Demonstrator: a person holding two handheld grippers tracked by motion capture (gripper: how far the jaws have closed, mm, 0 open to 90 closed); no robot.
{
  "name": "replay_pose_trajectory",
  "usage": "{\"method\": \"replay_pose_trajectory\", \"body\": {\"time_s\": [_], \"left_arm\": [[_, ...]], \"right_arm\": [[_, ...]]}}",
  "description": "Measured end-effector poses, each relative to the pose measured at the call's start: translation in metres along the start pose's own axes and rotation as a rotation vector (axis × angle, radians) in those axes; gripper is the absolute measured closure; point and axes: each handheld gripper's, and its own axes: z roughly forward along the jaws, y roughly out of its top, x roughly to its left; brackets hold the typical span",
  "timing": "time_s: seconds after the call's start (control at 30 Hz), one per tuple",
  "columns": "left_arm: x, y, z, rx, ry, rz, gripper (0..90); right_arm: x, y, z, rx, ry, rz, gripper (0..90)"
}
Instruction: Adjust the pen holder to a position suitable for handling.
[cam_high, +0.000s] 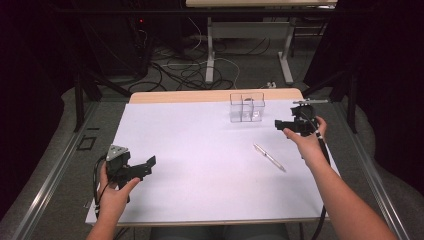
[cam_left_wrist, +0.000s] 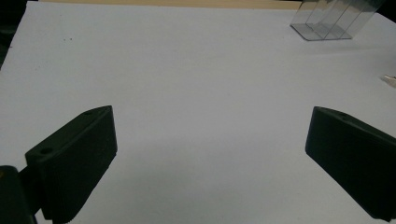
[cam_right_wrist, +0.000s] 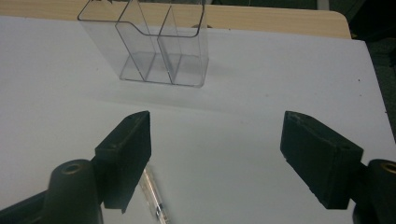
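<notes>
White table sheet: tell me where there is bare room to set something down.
The widest bare patch of the white table sheet lies between the left gripper, the clear plastic divided organiser and the slim silver pen. The far left corner is bare too. It is tighter at the right, around the pen, the organiser and the right gripper.

high view: above, facing forward-down | gripper views: low, close | shared: clear organizer (cam_high: 247, 107) (cam_left_wrist: 332, 21) (cam_right_wrist: 154, 44)

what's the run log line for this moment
left gripper: open, empty | right gripper: open, empty, beside clear organizer | pen: lying on table
</notes>
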Motion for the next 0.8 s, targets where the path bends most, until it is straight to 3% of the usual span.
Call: {"method": "replay_pose_trajectory", "body": {"time_s": [0.03,0.13,0.43,0.6,0.8], "left_arm": [[0.000,0.000,0.000,0.000,0.000,0.000,2.3],[0.000,0.000,0.000,0.006,-0.001,-0.001,2.3],[0.001,0.000,0.003,0.005,-0.002,-0.005,2.4],[0.001,0.000,0.004,0.010,-0.003,-0.002,2.6],[0.001,-0.001,0.004,0.013,-0.004,-0.003,2.6]], "right_arm": [[0.000,0.007,0.004,0.012,-0.001,0.025,26.2],[0.000,0.014,0.008,0.020,-0.001,0.028,27.5],[0.004,0.043,0.023,0.050,-0.022,-0.014,31.5],[0.009,0.054,0.033,0.074,-0.015,-0.065,36.0],[0.011,0.065,0.039,0.085,0.012,-0.075,37.5]]}}
